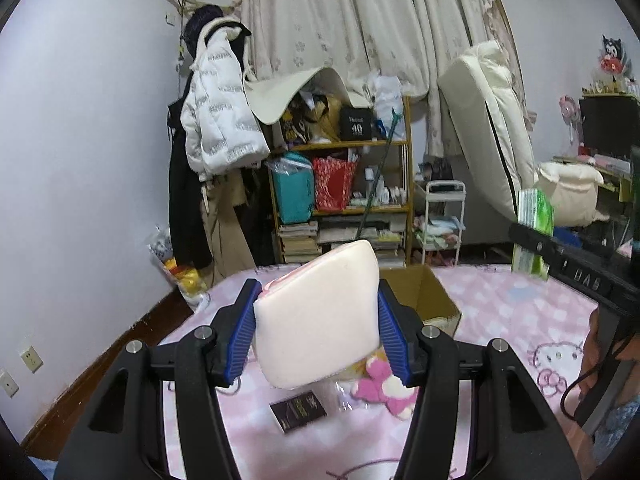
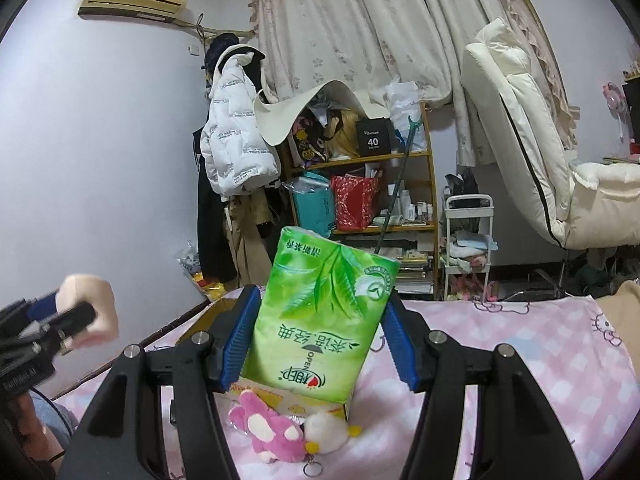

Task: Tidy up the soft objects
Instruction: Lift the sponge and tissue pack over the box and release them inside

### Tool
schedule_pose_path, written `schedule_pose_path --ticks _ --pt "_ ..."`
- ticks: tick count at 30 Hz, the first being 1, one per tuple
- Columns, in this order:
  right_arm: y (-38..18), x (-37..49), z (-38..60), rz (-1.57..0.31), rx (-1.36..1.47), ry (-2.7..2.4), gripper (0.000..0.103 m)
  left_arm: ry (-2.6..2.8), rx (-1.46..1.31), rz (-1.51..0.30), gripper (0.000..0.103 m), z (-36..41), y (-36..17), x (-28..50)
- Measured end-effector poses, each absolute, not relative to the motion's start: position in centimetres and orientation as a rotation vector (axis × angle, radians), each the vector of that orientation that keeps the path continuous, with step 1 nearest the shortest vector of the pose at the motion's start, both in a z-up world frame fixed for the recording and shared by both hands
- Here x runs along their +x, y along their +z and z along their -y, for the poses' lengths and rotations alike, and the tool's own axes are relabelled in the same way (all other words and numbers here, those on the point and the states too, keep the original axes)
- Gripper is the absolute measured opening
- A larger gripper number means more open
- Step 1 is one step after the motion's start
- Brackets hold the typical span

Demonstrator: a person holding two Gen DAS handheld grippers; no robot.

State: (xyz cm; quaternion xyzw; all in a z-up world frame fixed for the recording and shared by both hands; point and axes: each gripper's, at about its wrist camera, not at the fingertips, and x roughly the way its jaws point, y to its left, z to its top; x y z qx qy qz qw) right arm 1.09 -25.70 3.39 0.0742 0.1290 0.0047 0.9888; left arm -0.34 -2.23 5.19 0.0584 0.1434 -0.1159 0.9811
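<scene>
My left gripper (image 1: 318, 316) is shut on a pale pink soft cushion (image 1: 316, 312) and holds it above the pink bed. My right gripper (image 2: 320, 330) is shut on a green tissue pack (image 2: 320, 316), held over an open cardboard box (image 2: 294, 398). That box (image 1: 424, 296) shows behind the cushion in the left wrist view. A pink plush keychain toy (image 2: 268, 434) with a white pom-pom (image 2: 326, 432) lies on the bed in front of the box; it also shows in the left wrist view (image 1: 382, 386). The right gripper with the green pack (image 1: 534, 236) appears at right in the left wrist view.
The bed has a pink Hello Kitty sheet (image 1: 520, 320). A small dark booklet (image 1: 298, 410) lies on it near me. Beyond the bed stand a cluttered wooden shelf (image 1: 344, 184), hanging coats (image 1: 216, 120), a white cart (image 1: 442, 216) and a cream chair (image 1: 496, 120).
</scene>
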Motion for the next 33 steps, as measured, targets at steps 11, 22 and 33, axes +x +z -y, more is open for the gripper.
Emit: schedule_pose_path --ticks 11,22,33 --pt "4.9 3.4 26.4 -0.23 0.156 0.012 0.064 -0.218 0.115 -0.221 0.056 2.3 8.6 2.1" --pt "5.0 6.9 26.7 -0.212 0.105 0.04 0.064 -0.235 0.131 -0.213 0.056 3.2 7.5 6.0" --pt "2.8 10.7 26.7 -0.269 0.157 0.109 0.064 -0.274 0.146 -0.28 0.057 5.3 4.7 10.4"
